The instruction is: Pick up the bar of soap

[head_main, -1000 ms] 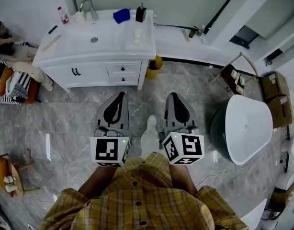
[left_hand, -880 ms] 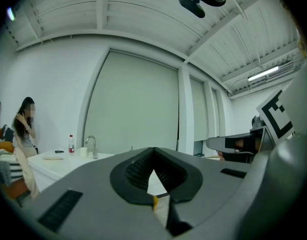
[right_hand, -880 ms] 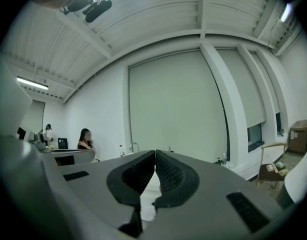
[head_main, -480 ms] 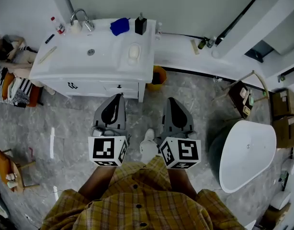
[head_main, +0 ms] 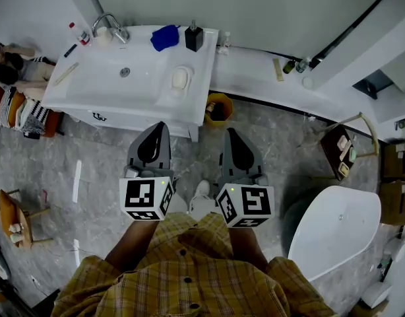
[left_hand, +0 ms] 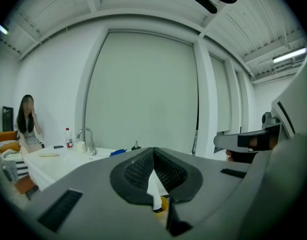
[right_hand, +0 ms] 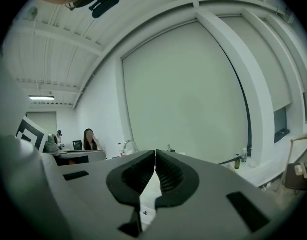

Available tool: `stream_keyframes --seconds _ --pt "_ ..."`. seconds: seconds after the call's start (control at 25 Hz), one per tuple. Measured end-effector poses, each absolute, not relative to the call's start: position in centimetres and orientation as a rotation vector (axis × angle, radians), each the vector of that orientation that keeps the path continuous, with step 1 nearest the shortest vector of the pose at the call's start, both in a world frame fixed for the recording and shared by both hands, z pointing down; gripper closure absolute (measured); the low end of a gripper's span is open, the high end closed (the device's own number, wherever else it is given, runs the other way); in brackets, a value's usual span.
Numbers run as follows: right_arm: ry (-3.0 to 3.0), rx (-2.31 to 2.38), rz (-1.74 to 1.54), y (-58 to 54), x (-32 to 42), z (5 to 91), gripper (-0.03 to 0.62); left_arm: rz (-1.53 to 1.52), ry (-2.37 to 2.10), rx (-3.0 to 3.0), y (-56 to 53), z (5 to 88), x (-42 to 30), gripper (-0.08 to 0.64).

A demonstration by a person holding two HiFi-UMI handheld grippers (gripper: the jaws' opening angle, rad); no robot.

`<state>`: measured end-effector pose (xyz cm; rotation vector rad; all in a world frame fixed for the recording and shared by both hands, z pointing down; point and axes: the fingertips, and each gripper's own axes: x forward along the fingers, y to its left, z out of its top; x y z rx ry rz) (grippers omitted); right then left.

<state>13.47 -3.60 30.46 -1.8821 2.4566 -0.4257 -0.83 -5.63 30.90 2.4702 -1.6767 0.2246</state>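
both ribbed jaws clenched empty, left gripper (head_main: pixel 161 127), right gripper (head_main: pixel 229 133), pale oval soap (head_main: pixel 181 78) on glossy vanity (head_main: pixel 103 88)

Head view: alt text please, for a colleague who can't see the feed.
The grey left tool and grey right tool, both shut and empty, point over the grey floor toward the white vanity counter. The pale oval bar of soap lies on it, right of the drain, a blue cloth farther back.

I'm closer to the vanity (head_main: pixel 90 90) now. Its front edge sits just ahead of my left gripper (head_main: pixel 160 127) and right gripper (head_main: pixel 227 133), the bar of soap (head_main: pixel 181 78) is nearer, and the bathtub (head_main: pixel 334 230) slides toward the lower right.
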Motion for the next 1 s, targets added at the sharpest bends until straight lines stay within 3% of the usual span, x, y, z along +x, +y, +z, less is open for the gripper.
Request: stream_keyframes --seconds 0.88,1.0 --pt "2.495 -1.955 -0.547 -20.0 14.4 34.5 0.571 0.413 -1.558 2.297 -23.9 40.8 -0.3 0.546" --pt "2.497 -1.97 -0.585 -22.8 14.3 35.8 0.571 0.469 -1.526 2.249 -26.8 43.9 -0.3 0.457"
